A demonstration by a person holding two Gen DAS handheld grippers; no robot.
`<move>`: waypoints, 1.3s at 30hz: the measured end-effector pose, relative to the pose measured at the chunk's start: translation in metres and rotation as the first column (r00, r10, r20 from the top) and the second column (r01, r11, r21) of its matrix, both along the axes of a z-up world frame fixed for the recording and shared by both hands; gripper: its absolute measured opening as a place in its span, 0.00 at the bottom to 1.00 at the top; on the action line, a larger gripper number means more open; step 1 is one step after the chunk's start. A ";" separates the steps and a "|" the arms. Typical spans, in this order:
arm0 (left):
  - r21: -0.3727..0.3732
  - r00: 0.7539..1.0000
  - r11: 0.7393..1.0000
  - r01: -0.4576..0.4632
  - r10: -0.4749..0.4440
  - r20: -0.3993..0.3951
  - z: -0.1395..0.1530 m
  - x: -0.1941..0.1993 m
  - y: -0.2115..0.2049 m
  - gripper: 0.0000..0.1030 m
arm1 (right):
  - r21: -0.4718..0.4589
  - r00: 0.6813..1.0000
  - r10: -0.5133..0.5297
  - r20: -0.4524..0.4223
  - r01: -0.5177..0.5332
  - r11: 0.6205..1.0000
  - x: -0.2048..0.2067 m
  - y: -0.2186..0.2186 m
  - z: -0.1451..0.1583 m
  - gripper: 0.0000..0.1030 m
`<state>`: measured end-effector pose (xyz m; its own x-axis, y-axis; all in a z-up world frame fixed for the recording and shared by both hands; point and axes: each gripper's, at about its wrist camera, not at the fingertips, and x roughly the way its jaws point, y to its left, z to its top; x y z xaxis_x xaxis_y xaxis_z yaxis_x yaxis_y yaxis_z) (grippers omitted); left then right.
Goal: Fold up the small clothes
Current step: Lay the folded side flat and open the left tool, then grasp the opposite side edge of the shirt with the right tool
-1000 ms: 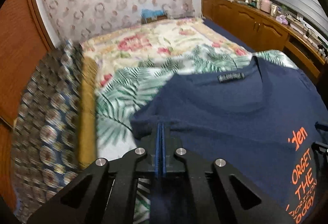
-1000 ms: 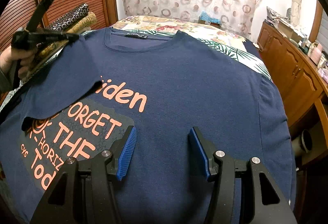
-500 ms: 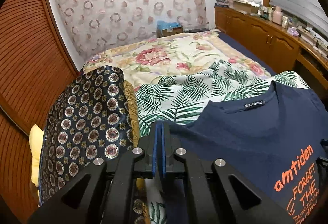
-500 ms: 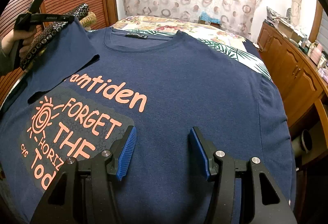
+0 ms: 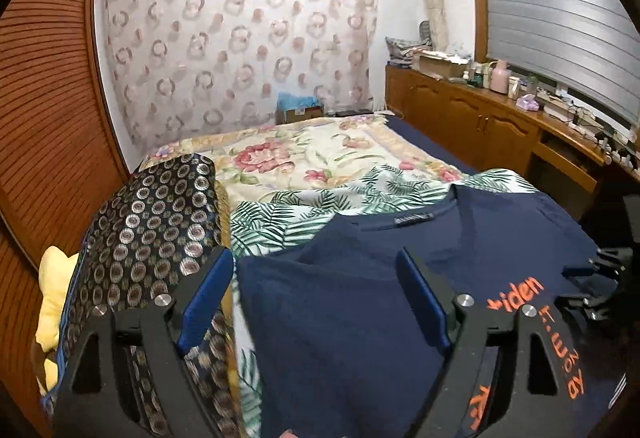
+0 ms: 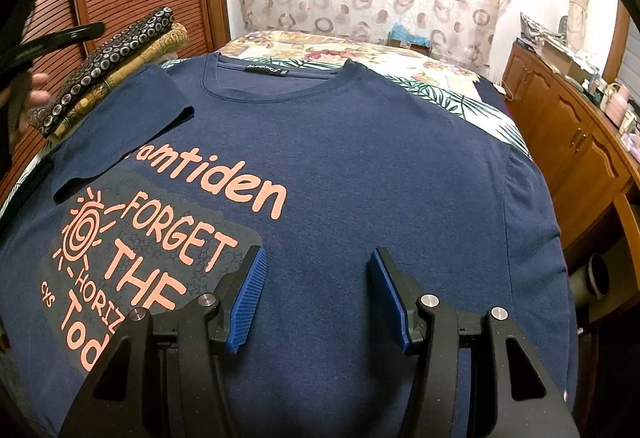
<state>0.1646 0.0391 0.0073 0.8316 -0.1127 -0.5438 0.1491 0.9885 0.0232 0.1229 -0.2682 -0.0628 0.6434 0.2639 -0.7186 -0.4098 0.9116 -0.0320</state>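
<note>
A: Where's the tee?
B: Navy T-shirt [image 6: 360, 165] lies flat, front up, on the bed [image 5: 304, 161]. Its sleeve [image 6: 132, 125] is folded in over the orange print.
A: L claw?
B: Left gripper [image 5: 316, 290] jaws opening, nothing pinched; cloth lies below.
A: R?
B: Right gripper [image 6: 316, 294] approx half open over the shirt, empty.

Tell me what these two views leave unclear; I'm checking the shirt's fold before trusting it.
- T-shirt hem: right wrist view, cut off by the bottom edge and the right gripper.
- Collar label: left wrist view, blurred.
- Lettering under the folded sleeve: right wrist view, covered.
</note>
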 end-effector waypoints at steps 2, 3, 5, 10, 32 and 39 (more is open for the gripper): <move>-0.005 1.000 1.000 0.015 -0.014 0.011 0.000 -0.010 -0.005 0.81 | 0.000 1.000 0.000 0.000 0.000 1.000 0.000 0.000 0.000 0.54; -0.009 1.000 1.000 0.024 -0.024 0.013 -0.001 -0.016 -0.008 0.81 | 0.000 1.000 0.000 0.000 0.000 1.000 0.000 0.000 0.000 0.54; -0.013 0.999 0.999 0.038 -0.038 0.011 -0.003 -0.027 -0.013 0.81 | 0.000 1.000 0.000 0.000 0.000 1.000 0.000 -0.001 0.000 0.54; -0.010 0.998 0.998 0.057 -0.056 0.014 -0.006 -0.049 -0.026 0.81 | 0.001 1.000 0.000 0.000 0.000 1.000 0.000 -0.001 0.000 0.54; 0.004 0.997 0.999 0.047 -0.047 -0.065 -0.054 -0.105 -0.058 0.81 | 0.021 1.000 -0.013 -0.008 0.014 1.000 0.002 -0.006 0.000 0.61; 0.004 0.994 0.997 0.077 -0.076 -0.082 -0.059 -0.111 -0.066 0.81 | 0.102 0.999 -0.048 0.016 0.046 0.994 -0.021 -0.036 0.007 0.61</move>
<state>0.0538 -0.0271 -0.0517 0.7735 -0.1702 -0.6105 0.2259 0.9740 0.0147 0.1014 -0.3039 -0.0556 0.6694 0.3037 -0.6780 -0.3662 0.9289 0.0545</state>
